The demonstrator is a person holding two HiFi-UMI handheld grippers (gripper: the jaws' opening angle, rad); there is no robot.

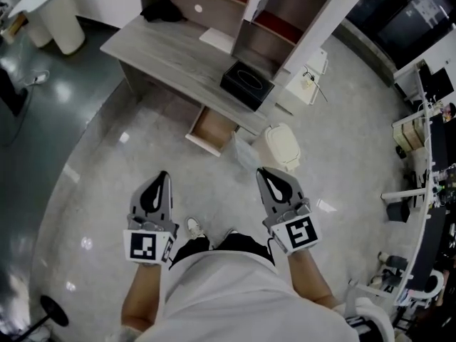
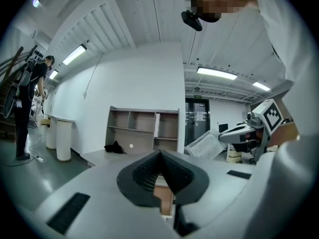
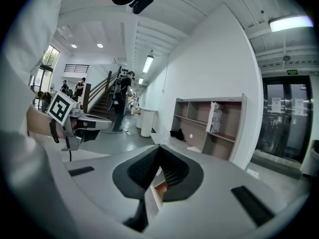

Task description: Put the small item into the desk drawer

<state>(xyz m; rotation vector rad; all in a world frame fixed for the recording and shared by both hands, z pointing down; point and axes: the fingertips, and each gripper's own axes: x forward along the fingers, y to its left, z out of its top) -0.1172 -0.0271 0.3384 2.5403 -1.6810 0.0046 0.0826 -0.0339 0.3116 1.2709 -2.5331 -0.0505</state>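
Grey wood-grain is covering the counter [image 1: 171, 52], which is carrying a glossy black rectangular box [image 1: 246, 84], a flat white sheet [image 1: 216, 38] and a crumpled black lump [image 1: 162, 9], possibly cloth; which of these is meant for the drawer is not showing. Below the front edge, the pale wooden drawer [image 1: 212, 129] is standing pulled out, with polished grey floor [image 1: 107, 162] lying open between it and the person. The left tongs [image 1: 162, 180] and right tongs [image 1: 267, 179] are hanging well short of the counter, ribbed black pads pressing together on nothing. A white-lined bin [image 1: 279, 147] is sitting just beside the drawer.
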